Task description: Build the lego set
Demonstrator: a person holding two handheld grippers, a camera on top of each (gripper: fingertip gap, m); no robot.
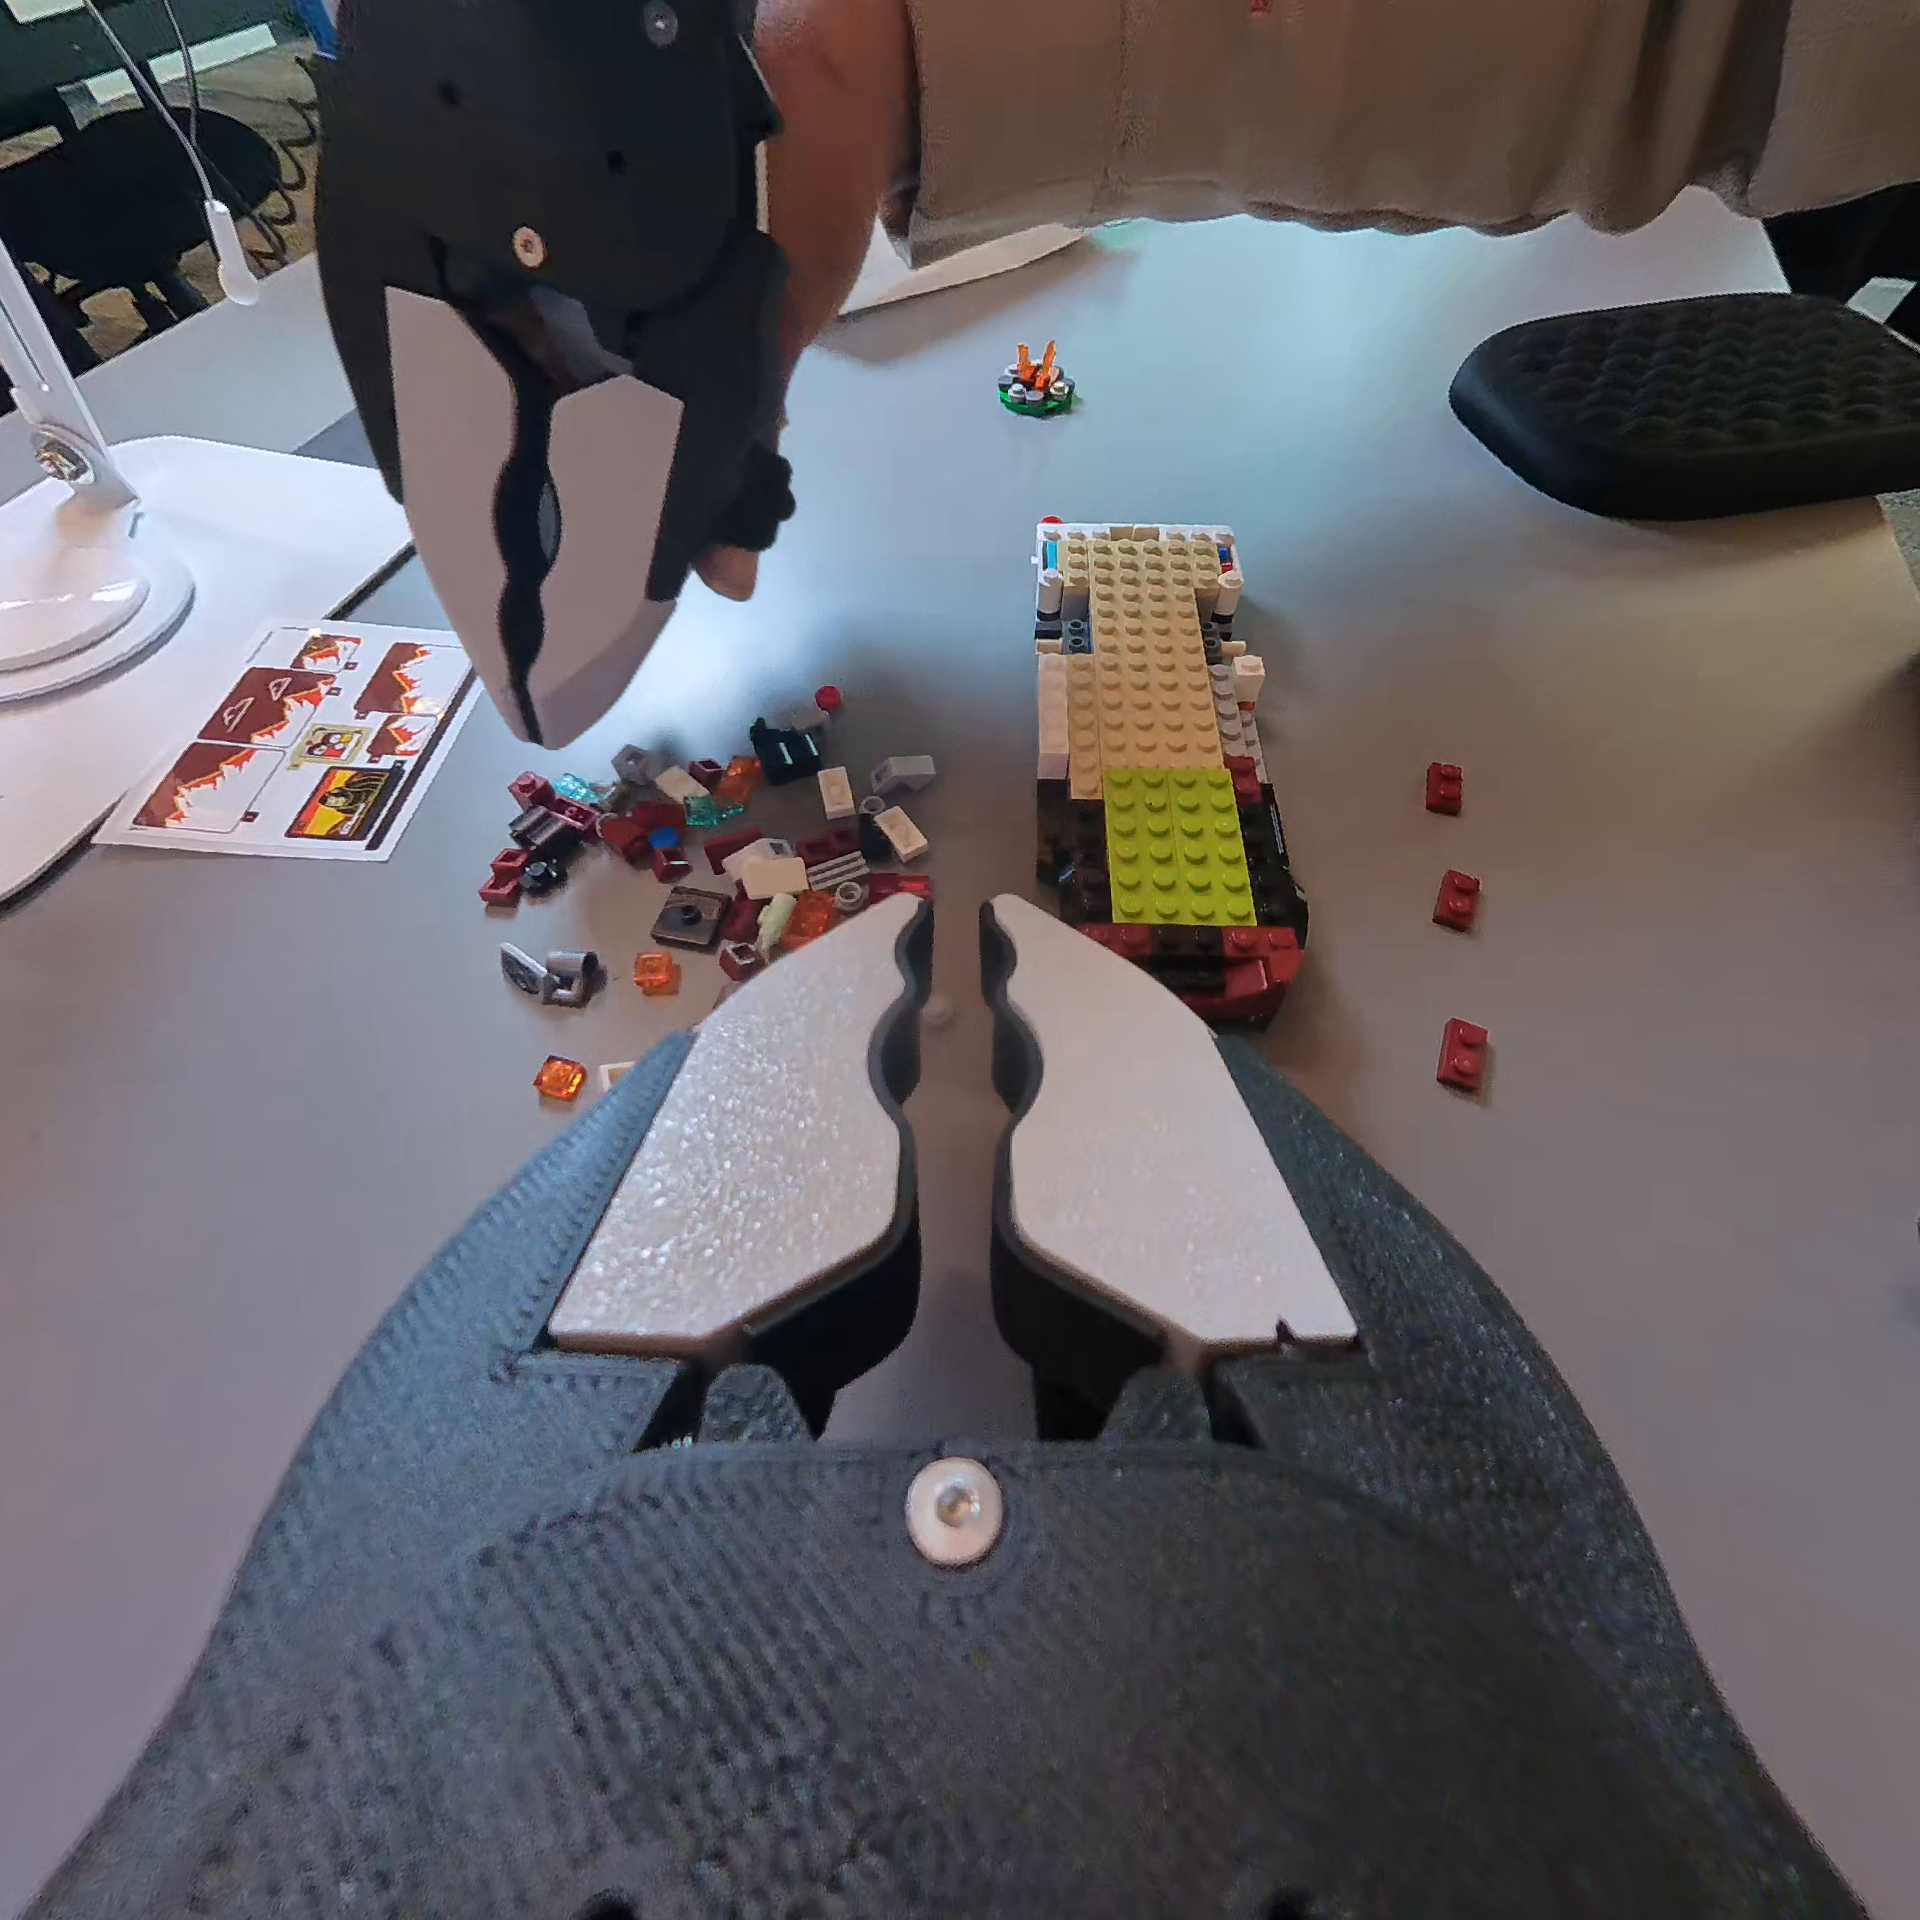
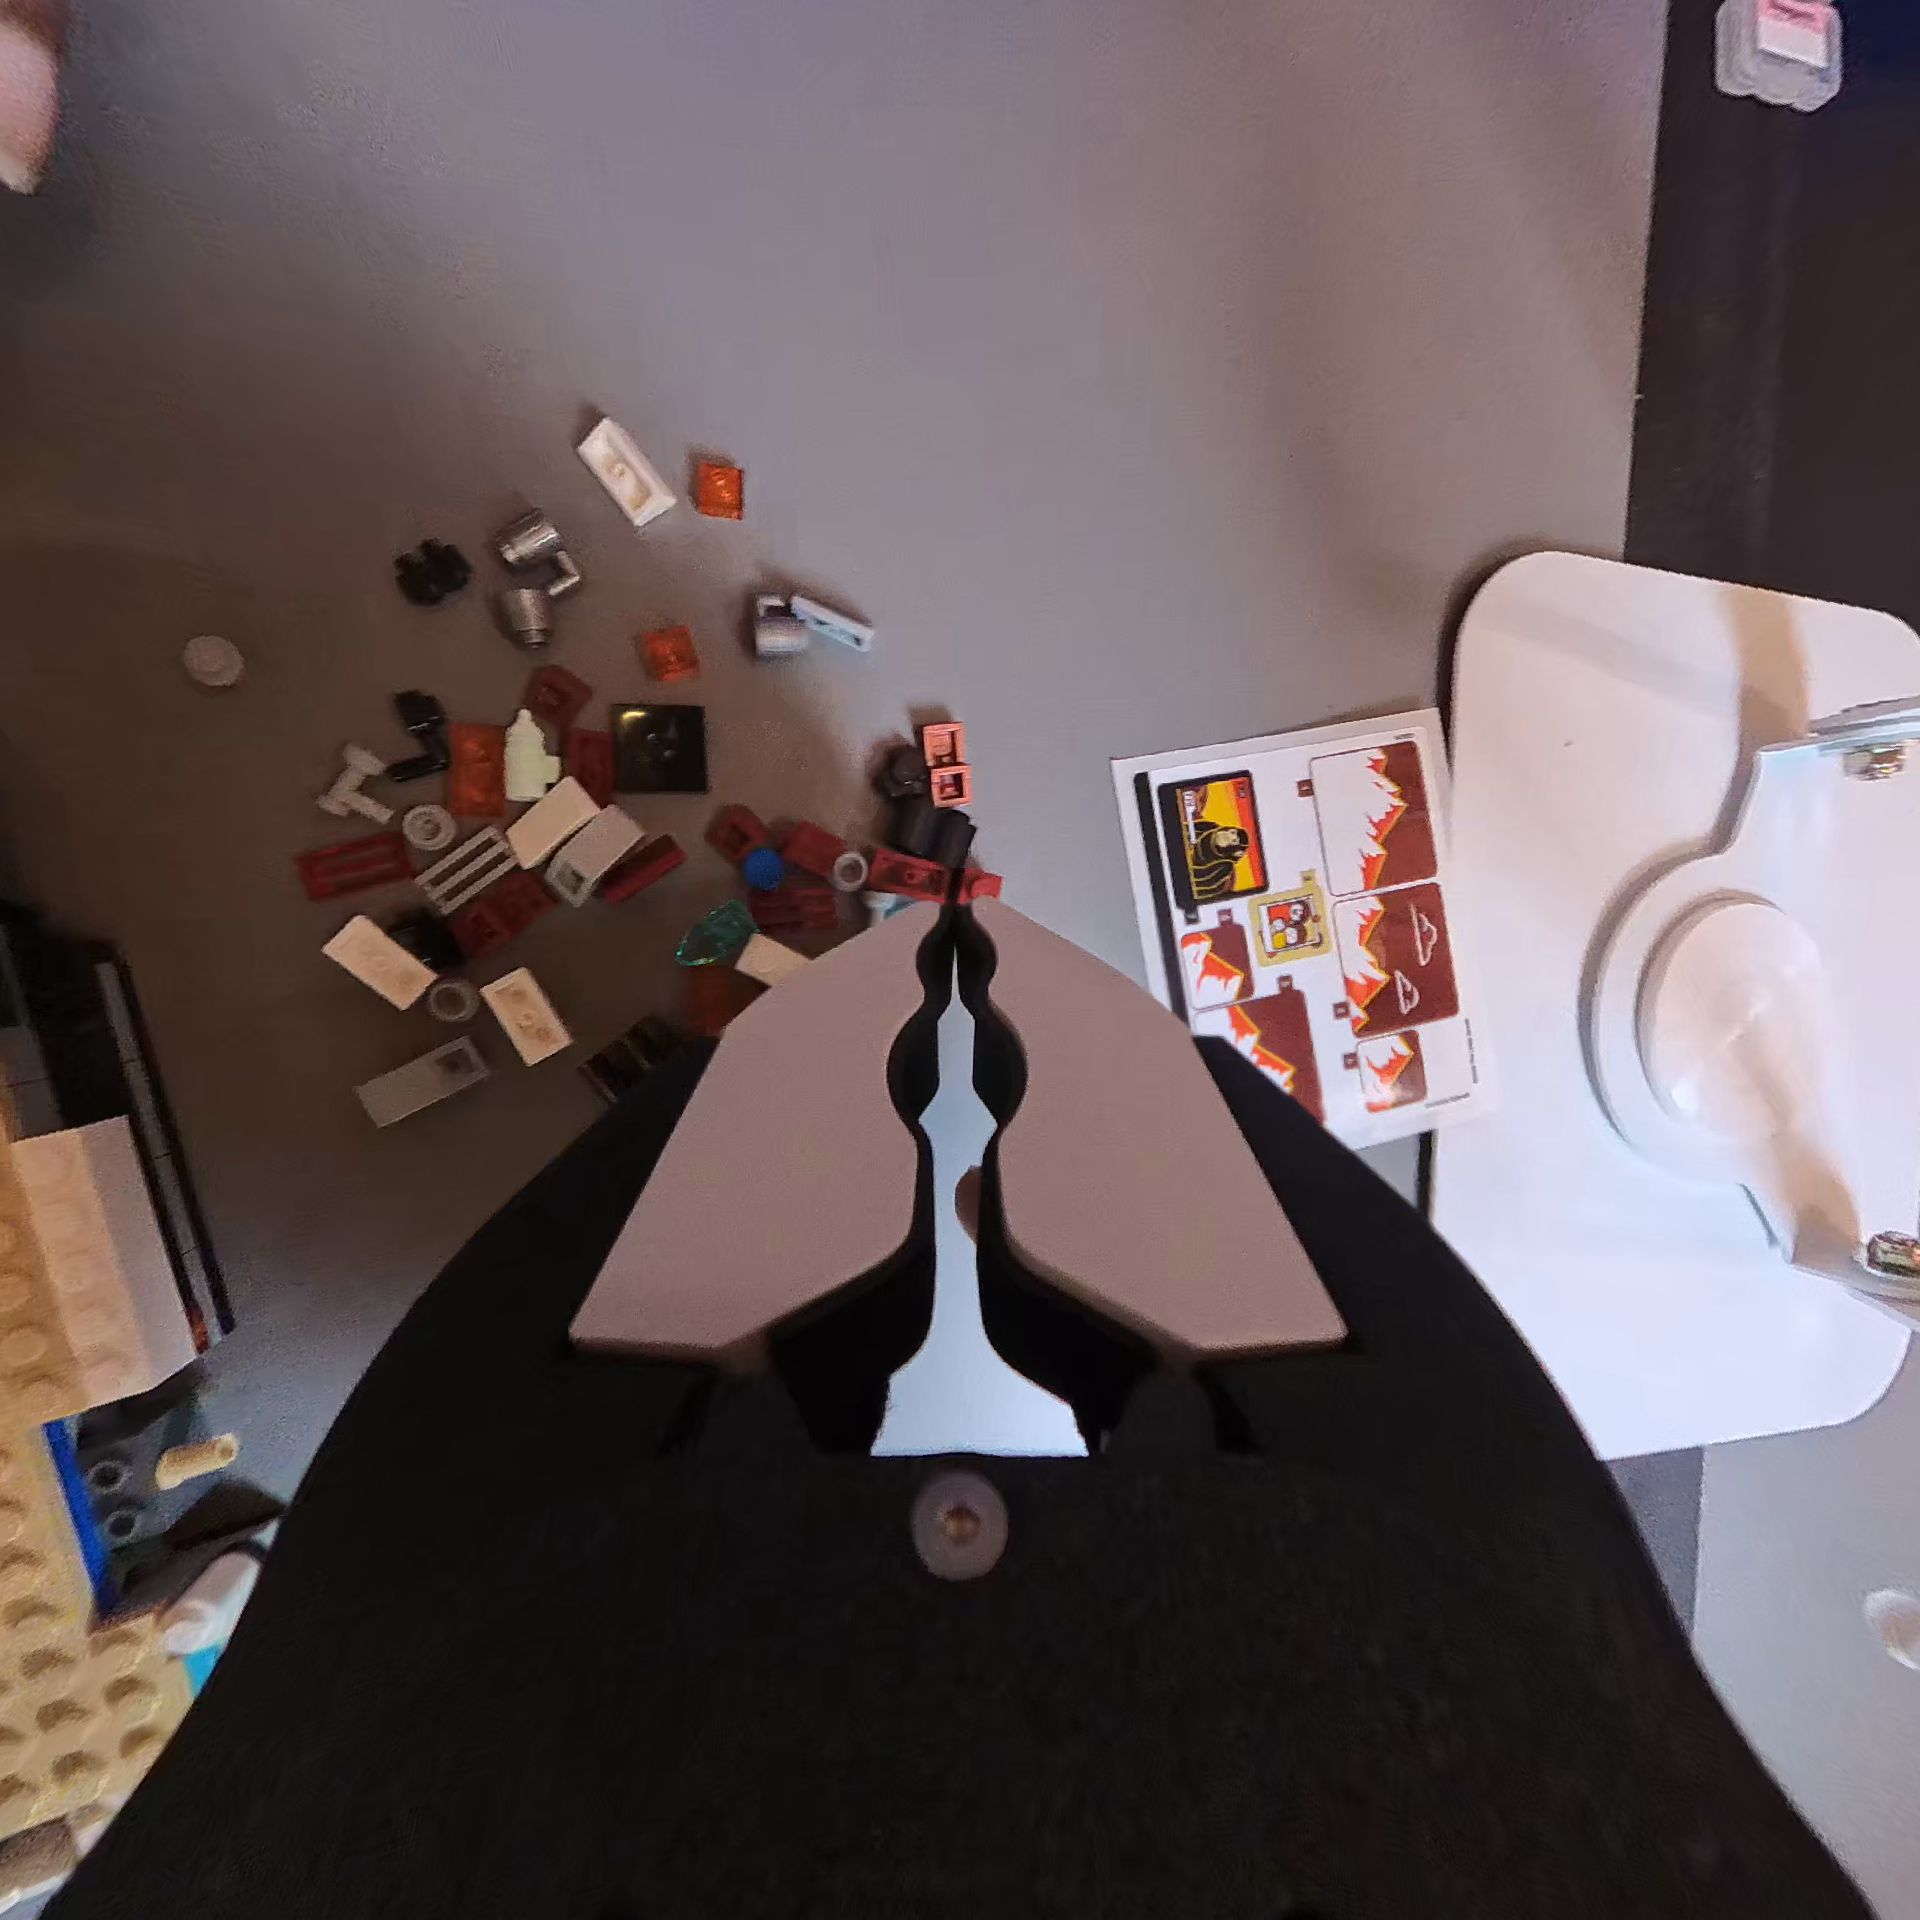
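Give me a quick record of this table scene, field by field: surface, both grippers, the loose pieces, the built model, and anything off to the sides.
Surface: grey table
Left gripper: jaws slightly apart, nothing between them, low over the table beside the model
Right gripper: fingertips together, above the edge of the pile; whether it pinches a piece is unclear
Loose pieces: pile of small bricks, dark red, white, black, orange, clear
Model: brick build, tan and lime-green top, dark red base
Sides: sticker sheet; white stand base; three dark red plates; black pad
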